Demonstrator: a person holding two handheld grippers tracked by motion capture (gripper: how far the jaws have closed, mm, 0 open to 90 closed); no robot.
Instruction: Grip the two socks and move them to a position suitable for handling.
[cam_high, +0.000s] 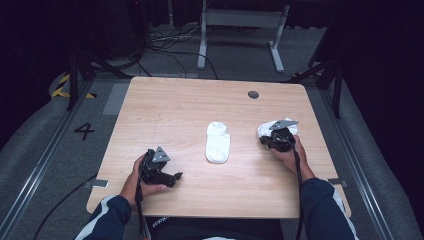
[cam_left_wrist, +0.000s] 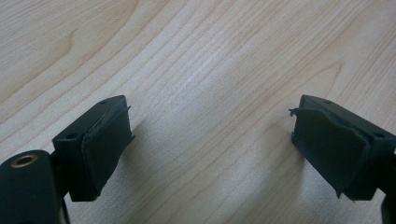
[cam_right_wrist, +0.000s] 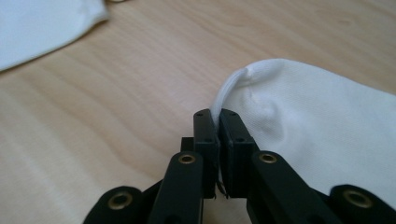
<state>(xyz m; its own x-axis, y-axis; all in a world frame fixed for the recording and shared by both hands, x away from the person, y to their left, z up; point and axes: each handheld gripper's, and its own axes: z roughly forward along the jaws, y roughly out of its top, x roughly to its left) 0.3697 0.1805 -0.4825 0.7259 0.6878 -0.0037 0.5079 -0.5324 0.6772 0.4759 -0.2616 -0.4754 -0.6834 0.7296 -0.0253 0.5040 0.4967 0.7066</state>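
Right gripper (cam_right_wrist: 218, 122): jaws were pressed together on the edge of a white sock (cam_right_wrist: 322, 130), a thin fold of fabric pinched between the pads. In the high view this gripper (cam_high: 276, 138) sat at the right side of the table (cam_high: 175, 105), with the held sock (cam_high: 264, 129) bunched just beyond it.

Left gripper (cam_left_wrist: 210, 140): jaws stood wide apart, nothing between them, bare wood grain beneath. In the high view it (cam_high: 172, 177) rested low over the table near the front left edge, well apart from both socks.

A second white sock (cam_high: 218, 142) lay flat near the table's middle, between the two grippers, touching neither.

Table: light wood, with a dark round grommet (cam_high: 253, 94) near the far edge. Beyond it: grey carpet, loose cables (cam_high: 170, 42), a grey metal frame (cam_high: 240, 20), and a floor marking "4" (cam_high: 84, 131) at left.
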